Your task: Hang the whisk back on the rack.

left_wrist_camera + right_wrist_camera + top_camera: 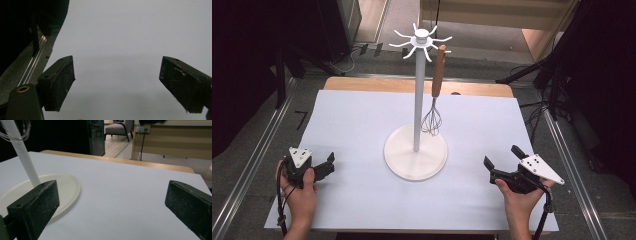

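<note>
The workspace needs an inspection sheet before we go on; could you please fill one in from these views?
Surface: white sheet covering a wooden table, bare apart from the stand.
Job's things: white stand upright on its round base at the centre; a whisk with a wooden handle hangs from one of its top hooks, wires down.
Clutter: nothing seen.
Grippers: left gripper and right gripper both open, holding nothing, low over the near corners.
Cables: one trails from each gripper by the wrist; more lie on the floor beyond the table.
Surroundings: dark curtains at both sides, tripod legs, a wooden cabinet, a chair.
</note>
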A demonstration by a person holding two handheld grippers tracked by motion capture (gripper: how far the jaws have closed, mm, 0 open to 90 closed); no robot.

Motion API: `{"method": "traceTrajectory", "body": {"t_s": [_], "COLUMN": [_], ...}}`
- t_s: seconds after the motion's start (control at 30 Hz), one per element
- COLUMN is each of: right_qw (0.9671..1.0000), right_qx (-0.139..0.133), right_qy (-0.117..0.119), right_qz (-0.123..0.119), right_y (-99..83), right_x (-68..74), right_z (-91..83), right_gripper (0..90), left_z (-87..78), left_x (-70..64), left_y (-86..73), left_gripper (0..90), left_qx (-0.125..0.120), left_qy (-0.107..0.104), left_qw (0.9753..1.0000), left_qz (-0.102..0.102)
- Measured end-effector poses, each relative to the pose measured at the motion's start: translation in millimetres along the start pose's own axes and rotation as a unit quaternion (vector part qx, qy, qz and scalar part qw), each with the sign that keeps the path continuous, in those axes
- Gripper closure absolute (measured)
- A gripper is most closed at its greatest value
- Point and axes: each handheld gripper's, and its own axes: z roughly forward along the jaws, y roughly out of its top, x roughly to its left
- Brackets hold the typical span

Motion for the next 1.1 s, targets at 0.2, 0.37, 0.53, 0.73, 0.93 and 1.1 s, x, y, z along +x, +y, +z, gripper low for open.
{"method": "traceTrajectory", "body": {"t_s": [0.2,0.37,0.53,0.73,0.93,1.1], "right_qw": [0.9999,0.9996,0.9991,0.9981,0.9967,0.9962], "right_qx": [0.01,0.018,0.032,0.049,0.061,0.059], "right_qy": [-0.01,-0.021,-0.027,-0.036,-0.05,-0.055], "right_qz": [0.002,0.004,0.007,0.013,0.02,0.03], "right_y": [-11.1,-19.1,-27.5,-38.6,-44.6,-45.5], "right_x": [-10.2,-20.2,-31.3,-42.8,-52.7,-60.4], "right_z": [-1.7,-5.4,-8.3,-8.0,-8.4,-11.4], "right_gripper": [0.0,0.0,0.0,0.0,0.0,0.0], "left_z": [0.7,0.4,0.2,0.0,-0.2,-0.4], "left_x": [0.7,0.0,1.9,1.8,1.9,1.6], "left_y": [0.0,0.1,0.1,-0.2,-0.2,-0.3], "left_gripper": [13.9,13.9,13.9,13.9,13.9,13.9], "left_qx": [0.0,0.001,0.001,-0.003,-0.004,-0.004], "left_qy": [-0.002,-0.001,-0.006,-0.007,-0.007,-0.006], "left_qw": [1.0,1.0,1.0,1.0,0.9999,0.9999], "left_qz": [-0.003,0.0,-0.006,-0.007,-0.009,-0.007]}}
